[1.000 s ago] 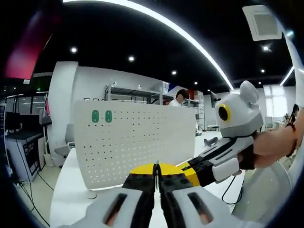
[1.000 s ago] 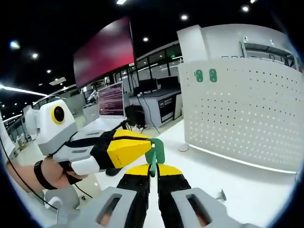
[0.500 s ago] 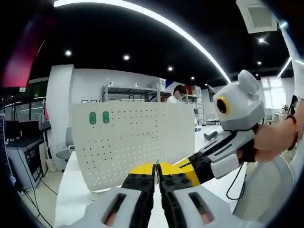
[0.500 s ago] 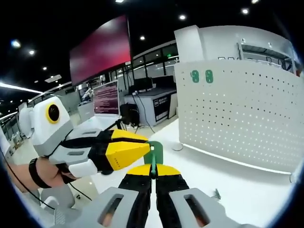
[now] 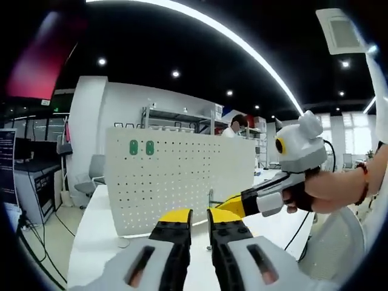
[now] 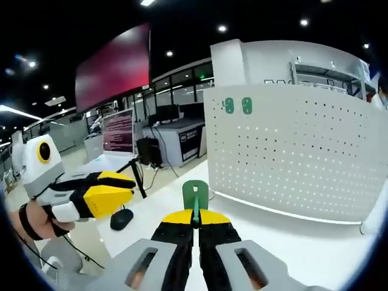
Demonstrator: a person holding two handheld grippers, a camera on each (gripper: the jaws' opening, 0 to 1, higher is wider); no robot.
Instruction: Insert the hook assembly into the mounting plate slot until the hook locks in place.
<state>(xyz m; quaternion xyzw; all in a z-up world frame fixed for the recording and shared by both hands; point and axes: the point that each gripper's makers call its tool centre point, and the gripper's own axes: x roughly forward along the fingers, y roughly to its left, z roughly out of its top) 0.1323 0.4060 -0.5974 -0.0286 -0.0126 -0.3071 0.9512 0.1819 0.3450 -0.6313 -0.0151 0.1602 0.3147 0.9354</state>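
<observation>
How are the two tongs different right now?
The left tongs stand open with a gap between the jaws and hold nothing; the right tongs are pinched shut on a green hook piece. The left tongs sit off to the side of the white pegboard, while the right tongs point toward it. Both have yellow tips on black jaws.

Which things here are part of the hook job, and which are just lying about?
For the job:
- green hook, clamped in the right hand-held gripper
- white pegboard, standing upright on the table
- left hand-held gripper, open

Lying about:
- mouse on the table
- monitor behind it
- shelving beyond the pegboard
</observation>
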